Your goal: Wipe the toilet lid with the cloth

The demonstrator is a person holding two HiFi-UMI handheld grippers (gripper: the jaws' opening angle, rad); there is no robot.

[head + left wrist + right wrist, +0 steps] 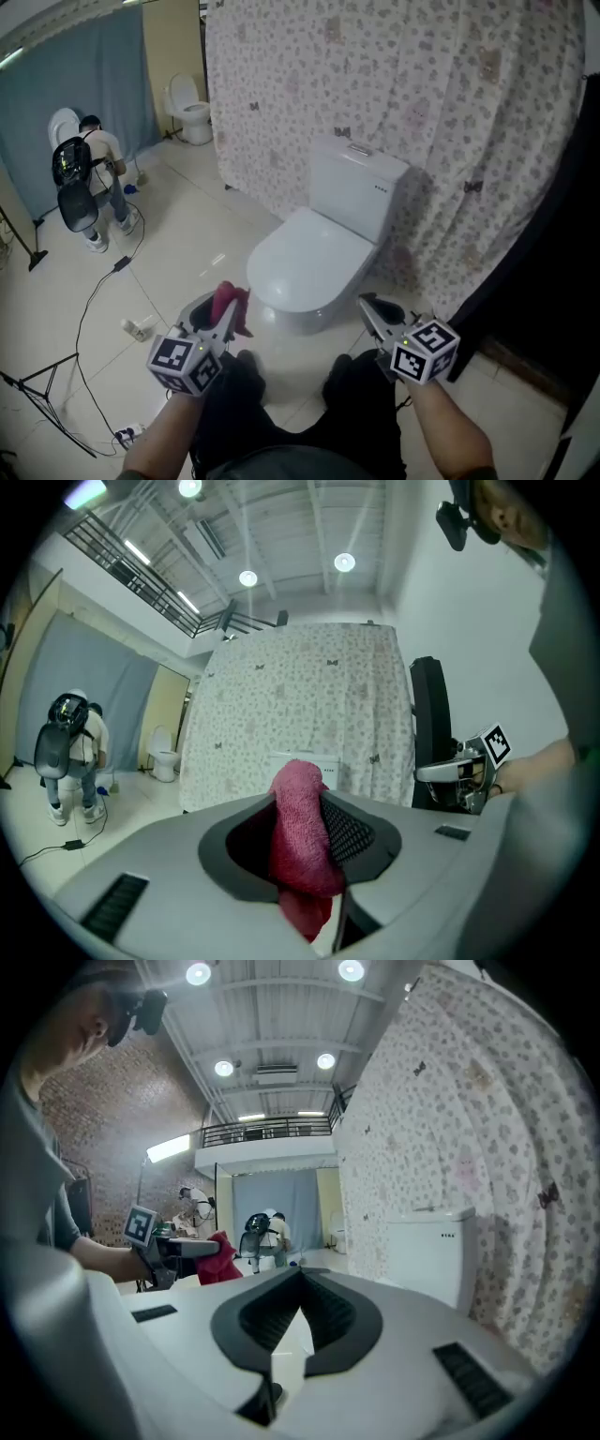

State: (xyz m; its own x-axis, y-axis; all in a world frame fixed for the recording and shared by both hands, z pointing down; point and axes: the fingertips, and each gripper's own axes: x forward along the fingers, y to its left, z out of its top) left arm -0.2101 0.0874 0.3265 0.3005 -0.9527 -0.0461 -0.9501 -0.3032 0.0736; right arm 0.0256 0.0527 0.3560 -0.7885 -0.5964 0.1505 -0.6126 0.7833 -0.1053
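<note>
Two grippers near a white toilet (357, 192), left gripper (221, 317) clamped on a pink cloth (232, 298), cloth hanging just left of the closed lid (300, 262), right gripper (370, 307) jaws together, empty, just right of the lid, floral curtain (450, 112) behind.

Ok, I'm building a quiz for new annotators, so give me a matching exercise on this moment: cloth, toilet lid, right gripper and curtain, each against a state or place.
Things:
1. cloth
2. toilet lid
3. right gripper
4. floral curtain

States or places:
A. down, closed
B. shut, with nothing in it
C. hangs behind the cistern
D. clamped in the left gripper

Pairs: 1-D, 2-A, 3-B, 4-C
</note>
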